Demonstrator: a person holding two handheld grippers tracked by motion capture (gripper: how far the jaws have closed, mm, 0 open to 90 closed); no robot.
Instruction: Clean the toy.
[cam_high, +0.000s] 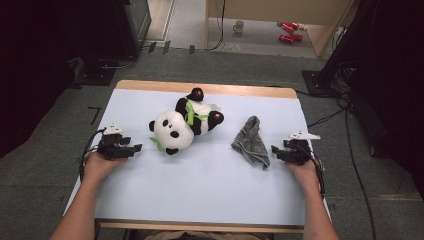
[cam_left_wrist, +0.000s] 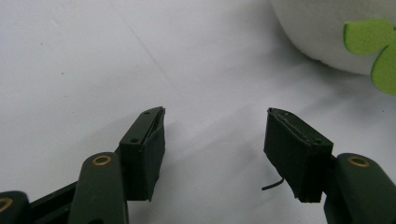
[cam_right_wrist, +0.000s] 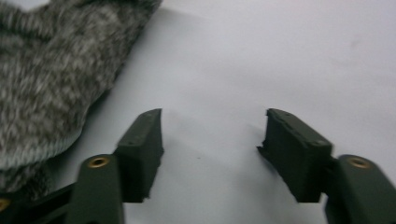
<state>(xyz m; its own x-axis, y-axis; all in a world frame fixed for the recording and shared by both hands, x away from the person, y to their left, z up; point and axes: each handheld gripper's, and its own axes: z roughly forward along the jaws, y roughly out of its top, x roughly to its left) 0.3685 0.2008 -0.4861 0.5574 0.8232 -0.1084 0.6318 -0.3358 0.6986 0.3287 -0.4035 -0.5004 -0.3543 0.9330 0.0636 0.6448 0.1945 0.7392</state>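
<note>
black tongs (cam_right_wrist: 209, 135) beside fuzzy grey knit cloth (cam_right_wrist: 56, 84)

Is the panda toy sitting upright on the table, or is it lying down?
Lying down. The panda toy lies tipped over on the table, its head toward the left gripper and its black feet pointing up and away.

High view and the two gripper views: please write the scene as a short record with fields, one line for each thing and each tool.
surface: white table top
toy: panda plush lying on its side, near the middle of the table
cloth: grey knitted cloth, crumpled, to the right of the panda plush
left tool: open, nothing between the jaws, beside the panda plush, not touching it
right tool: open, nothing between the jaws, next to the grey knitted cloth
</note>
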